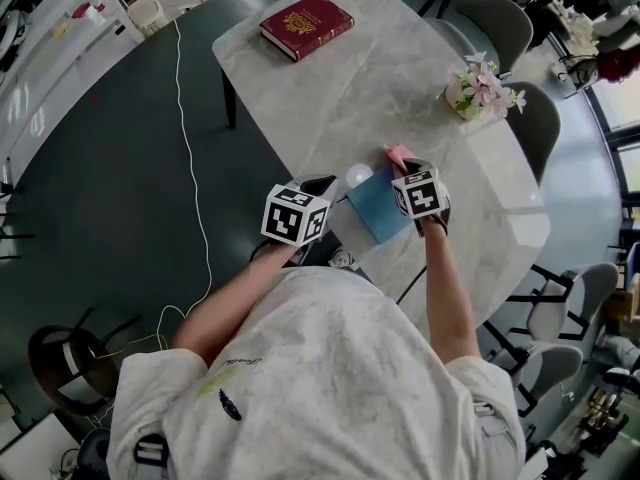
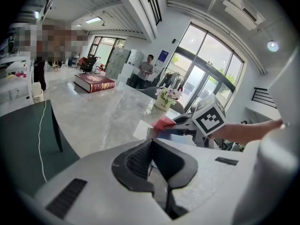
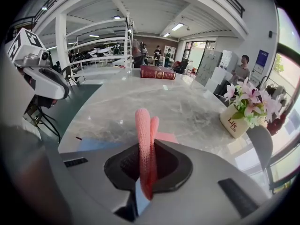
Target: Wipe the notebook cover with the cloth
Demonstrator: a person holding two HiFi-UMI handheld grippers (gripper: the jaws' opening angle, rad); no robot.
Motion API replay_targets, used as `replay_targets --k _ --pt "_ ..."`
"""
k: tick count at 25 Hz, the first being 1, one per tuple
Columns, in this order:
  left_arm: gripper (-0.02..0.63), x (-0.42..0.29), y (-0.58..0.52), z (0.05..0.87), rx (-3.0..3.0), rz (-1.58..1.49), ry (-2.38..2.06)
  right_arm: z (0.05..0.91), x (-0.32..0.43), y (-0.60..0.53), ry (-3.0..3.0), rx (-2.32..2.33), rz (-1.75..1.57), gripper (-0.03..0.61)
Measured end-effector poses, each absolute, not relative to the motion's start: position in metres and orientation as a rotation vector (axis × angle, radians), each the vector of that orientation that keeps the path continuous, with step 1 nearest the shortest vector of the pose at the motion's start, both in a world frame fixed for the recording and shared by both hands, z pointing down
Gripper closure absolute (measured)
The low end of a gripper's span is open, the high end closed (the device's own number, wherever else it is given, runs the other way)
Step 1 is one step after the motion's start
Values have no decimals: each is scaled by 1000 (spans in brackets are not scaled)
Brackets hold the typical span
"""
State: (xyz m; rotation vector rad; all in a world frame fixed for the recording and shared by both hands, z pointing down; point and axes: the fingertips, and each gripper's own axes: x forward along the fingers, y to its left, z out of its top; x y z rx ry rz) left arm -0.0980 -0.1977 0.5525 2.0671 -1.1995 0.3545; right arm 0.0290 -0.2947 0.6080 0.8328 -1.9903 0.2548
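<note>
A blue notebook (image 1: 378, 208) lies flat near the front edge of the marble table (image 1: 340, 98). My right gripper (image 1: 405, 164) is over its far end, shut on a pink cloth (image 3: 144, 139) that stands up between the jaws. The cloth (image 1: 397, 154) pokes out past the marker cube. In the right gripper view the notebook (image 3: 91, 144) shows just ahead and to the left. My left gripper (image 1: 343, 181) hovers at the notebook's left side; its jaws (image 2: 151, 143) meet at the tips with nothing seen between them. The notebook (image 2: 165, 133) and cloth (image 2: 164, 123) sit just beyond them.
A dark red book (image 1: 306, 25) lies at the table's far end. A vase of pink flowers (image 1: 478, 90) stands at the right. Grey chairs (image 1: 500, 23) line the right side. A white cable (image 1: 190, 168) trails on the dark floor. A person (image 2: 146, 70) stands far off.
</note>
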Motion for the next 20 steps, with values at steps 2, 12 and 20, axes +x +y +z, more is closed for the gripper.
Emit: replay_targets --k 2,12,20 --pt "607 -98 -196 552 2071 353 -1192 608 24 -289 -1994 825 254 563" --pt "607 -101 -187 550 2092 361 -1159 613 9 -264 -2000 818 284 563" --pt "607 -109 -179 551 2106 375 -1132 616 -7 -245 -2008 817 302 563"
